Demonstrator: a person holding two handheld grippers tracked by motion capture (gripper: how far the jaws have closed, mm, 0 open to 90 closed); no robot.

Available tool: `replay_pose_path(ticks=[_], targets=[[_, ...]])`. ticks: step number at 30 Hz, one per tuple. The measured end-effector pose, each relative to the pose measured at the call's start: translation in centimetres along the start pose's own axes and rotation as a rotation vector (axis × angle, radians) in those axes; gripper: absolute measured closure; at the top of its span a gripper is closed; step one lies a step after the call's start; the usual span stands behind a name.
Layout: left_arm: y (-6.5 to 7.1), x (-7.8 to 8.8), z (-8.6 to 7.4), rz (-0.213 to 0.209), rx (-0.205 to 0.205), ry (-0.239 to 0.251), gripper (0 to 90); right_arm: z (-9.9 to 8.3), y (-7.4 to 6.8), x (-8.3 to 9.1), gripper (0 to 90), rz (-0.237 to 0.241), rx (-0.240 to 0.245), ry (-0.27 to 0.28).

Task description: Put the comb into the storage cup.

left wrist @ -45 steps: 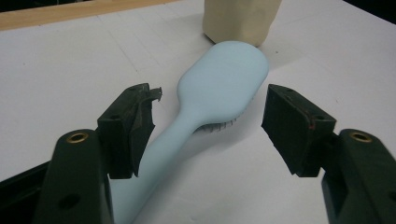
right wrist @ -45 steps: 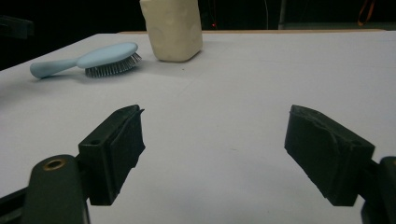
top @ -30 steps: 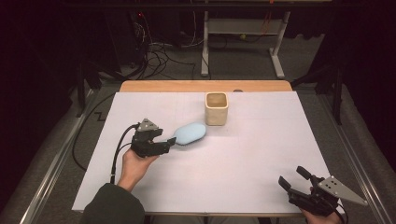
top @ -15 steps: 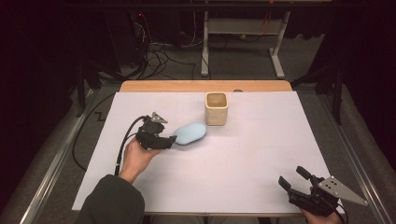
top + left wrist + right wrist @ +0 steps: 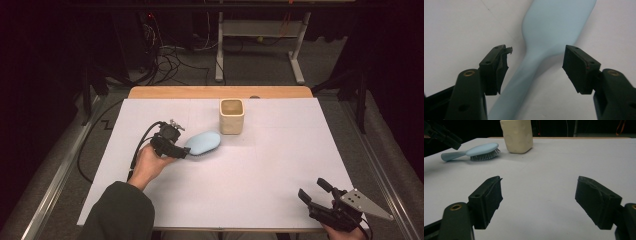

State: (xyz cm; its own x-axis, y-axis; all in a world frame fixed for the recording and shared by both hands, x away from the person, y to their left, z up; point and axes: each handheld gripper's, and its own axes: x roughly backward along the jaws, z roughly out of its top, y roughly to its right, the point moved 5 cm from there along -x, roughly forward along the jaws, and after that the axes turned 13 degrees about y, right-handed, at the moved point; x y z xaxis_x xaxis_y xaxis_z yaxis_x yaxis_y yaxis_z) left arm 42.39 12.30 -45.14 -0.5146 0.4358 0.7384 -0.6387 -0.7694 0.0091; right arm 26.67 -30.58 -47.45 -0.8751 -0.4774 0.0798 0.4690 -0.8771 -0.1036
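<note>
Left gripper (image 5: pixel 184 151) over blue hairbrush (image 5: pixel 204 142), cup (image 5: pixel 231 116)

My high view looks forward and down over the whole table (image 5: pixel 250 200). The left gripper view sits close above the hairbrush (image 5: pixel 549 32) — facing steeply down. The right gripper view looks low, level across the table — sharing that hairbrush (image 5: pixel 474 151) and the cup (image 5: pixel 517 135).

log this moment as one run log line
left gripper: open, jaws astride light blue hairbrush handle, not gripping | right gripper: open, holds nothing, near table corner | brush: bristles down beside cream cup
</note>
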Motion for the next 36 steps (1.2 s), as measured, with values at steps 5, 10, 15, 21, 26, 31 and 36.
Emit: replay_pose_path(ticks=[5,10,15,21,26,31,36], targets=[[0.2,-0.8,-0.3,-0.006,-0.01,-0.041,35.3,0.0,0.0,0.0,22.1,0.0,0.0,-0.001],[0.3,-1.3,-0.5,-0.015,-0.015,-0.073,36.1,0.0,0.0,0.0,22.0,0.0,0.001,-0.001],[0.2,-1.6,-0.7,-0.019,-0.011,-0.092,37.7,0.0,-0.1,0.0,21.9,0.011,-0.005,0.004],[-0.1,-2.0,-1.0,-0.016,-0.008,-0.12,38.2,0.0,-0.1,0.0,21.9,0.013,-0.004,0.002],[0.0,-2.4,-1.1,-0.009,-0.018,-0.132,38.0,0.0,0.0,0.0,21.9,0.012,-0.007,0.004],[0.0,-2.5,-1.1,-0.013,-0.021,-0.138,40.1,0.0,0.0,-0.1,21.9,0.016,-0.01,-0.001],[0.1,-2.5,-1.2,-0.011,-0.027,-0.147,41.7,-0.1,-0.1,-0.2,21.9,0.018,-0.009,-0.002]])
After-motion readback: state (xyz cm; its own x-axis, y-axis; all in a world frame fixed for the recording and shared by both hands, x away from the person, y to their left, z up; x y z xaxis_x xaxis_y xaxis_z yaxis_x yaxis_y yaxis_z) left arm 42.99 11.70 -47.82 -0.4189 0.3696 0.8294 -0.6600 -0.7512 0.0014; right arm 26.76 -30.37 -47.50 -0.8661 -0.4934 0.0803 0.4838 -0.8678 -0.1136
